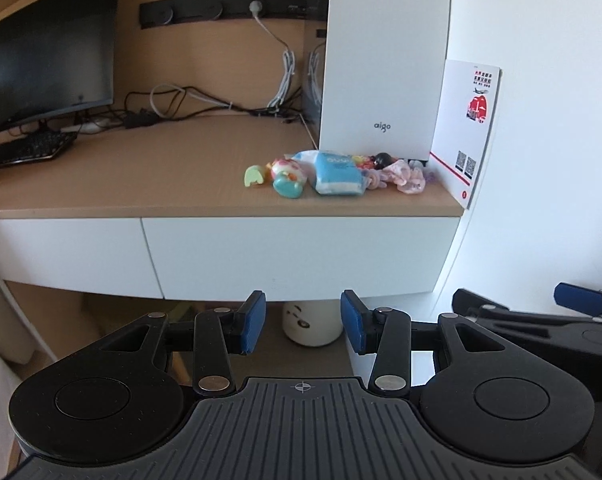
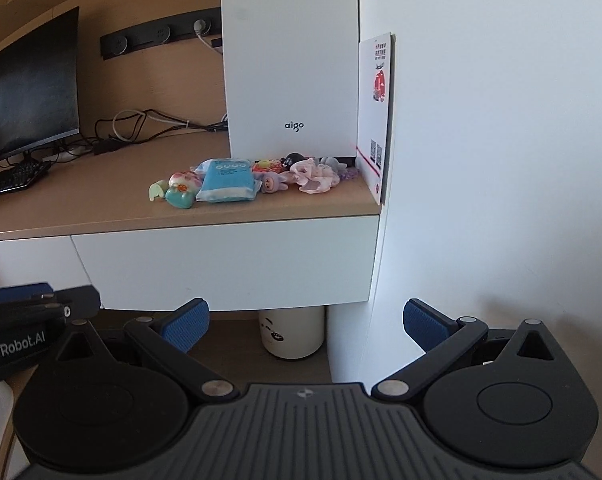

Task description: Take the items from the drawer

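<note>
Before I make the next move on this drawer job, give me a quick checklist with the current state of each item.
1. Left gripper open, nothing between the pads: ok.
2. Right gripper open and empty: ok.
3. Drawer under the desktop open for access: not ok, its front is flush and closed.
4. Items inside the drawer: cannot tell.
5. Room on the desktop: ok, bare area left of the tissue pack and small toys.

Wooden surface [image 1: 141,184], borne above closed white drawers [image 1: 297,252]. Carried on it: white computer case [image 1: 381,60], blue tissue pack [image 1: 338,173], small toys [image 1: 285,178], pink scrunchie [image 1: 407,176], keyboard [image 1: 29,148], monitor [image 1: 45,48], cables [image 1: 189,100].
</note>
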The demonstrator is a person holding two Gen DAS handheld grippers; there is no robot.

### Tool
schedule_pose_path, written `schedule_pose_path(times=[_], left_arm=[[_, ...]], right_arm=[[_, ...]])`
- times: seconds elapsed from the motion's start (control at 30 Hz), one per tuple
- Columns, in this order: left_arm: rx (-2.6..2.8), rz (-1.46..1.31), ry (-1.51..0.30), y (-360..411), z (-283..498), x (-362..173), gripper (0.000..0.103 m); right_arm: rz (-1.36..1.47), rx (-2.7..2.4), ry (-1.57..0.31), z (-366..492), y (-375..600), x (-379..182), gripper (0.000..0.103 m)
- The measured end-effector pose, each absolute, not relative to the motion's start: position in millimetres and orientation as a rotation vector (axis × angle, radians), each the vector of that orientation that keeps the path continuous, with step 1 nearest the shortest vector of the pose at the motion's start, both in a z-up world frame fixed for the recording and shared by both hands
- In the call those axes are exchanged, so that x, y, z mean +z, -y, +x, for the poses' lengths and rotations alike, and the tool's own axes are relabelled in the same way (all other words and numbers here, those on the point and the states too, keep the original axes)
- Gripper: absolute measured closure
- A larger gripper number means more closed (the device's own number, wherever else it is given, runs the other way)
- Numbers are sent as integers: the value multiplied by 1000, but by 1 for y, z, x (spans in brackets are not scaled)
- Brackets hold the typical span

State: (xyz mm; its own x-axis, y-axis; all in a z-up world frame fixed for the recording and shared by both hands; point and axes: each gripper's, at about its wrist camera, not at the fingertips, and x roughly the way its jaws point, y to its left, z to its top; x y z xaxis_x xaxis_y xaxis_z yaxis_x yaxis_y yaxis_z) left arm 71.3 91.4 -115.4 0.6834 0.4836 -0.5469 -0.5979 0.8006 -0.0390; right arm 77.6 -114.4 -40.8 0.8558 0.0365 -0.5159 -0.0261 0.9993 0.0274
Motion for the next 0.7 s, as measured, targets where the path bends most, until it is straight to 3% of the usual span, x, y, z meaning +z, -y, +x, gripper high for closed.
schedule_pose_path(times=[0.7], left_arm=[[607,-227,-561,-90,75,-125,59]], right_arm=[[25,12,-555,80,121,-45,0]])
